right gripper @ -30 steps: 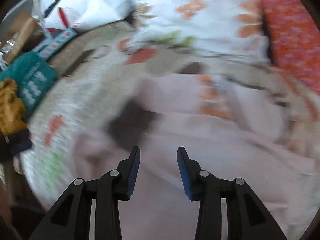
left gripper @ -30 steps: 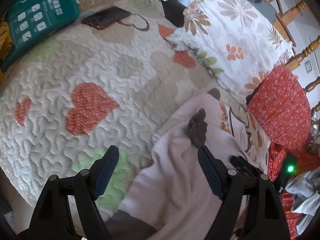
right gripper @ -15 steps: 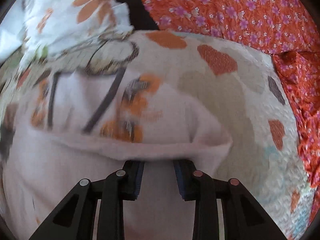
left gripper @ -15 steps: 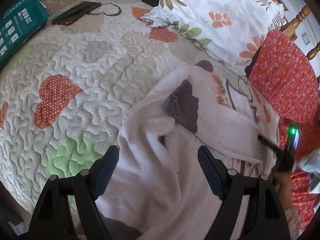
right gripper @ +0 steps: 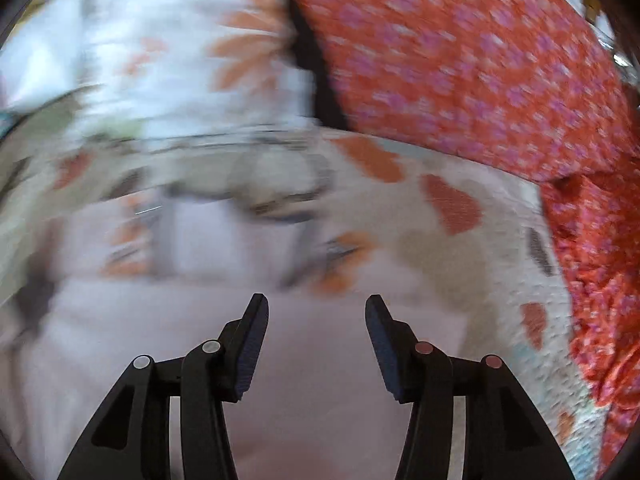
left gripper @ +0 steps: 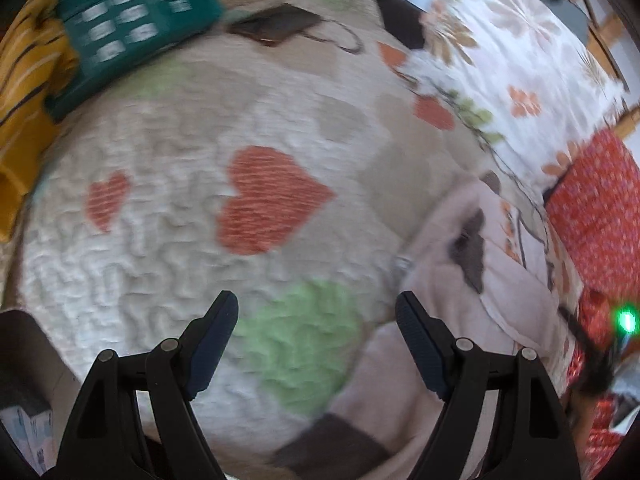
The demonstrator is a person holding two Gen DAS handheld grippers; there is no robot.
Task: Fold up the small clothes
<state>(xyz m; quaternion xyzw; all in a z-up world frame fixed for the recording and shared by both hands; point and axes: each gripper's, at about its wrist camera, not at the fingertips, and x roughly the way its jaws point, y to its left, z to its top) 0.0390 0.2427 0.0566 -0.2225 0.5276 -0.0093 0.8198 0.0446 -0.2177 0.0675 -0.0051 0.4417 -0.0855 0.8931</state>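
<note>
**Both tools open above the bed; garment lies on the quilt**

Your left tool stands wide open and holds nothing. Between its fingers you see only the quilt, with a green patch directly beyond the tips and an orange heart farther out. The left wrist view is blurred by motion.

The pale pink garment lies on the quilt toward the right side of the bed as the left wrist view shows it. One fold shows a dark brown patch, and a dark brown hem lies at the near edge of the bed. The right finger of your left tool sits over the garment's edge; whether it touches the cloth cannot be told.

Your right tool is partly open, its jaws having just been opening. Nothing is between them and the pads press on nothing. Pink cloth fills the view beneath and beyond its fingers. This view is heavily blurred.

Toward the head of the bed lie a white floral pillow and, beside it, an orange-red floral cushion. At the far left corner of the bed rest a teal package, a dark phone-like item and yellow cloth.
</note>
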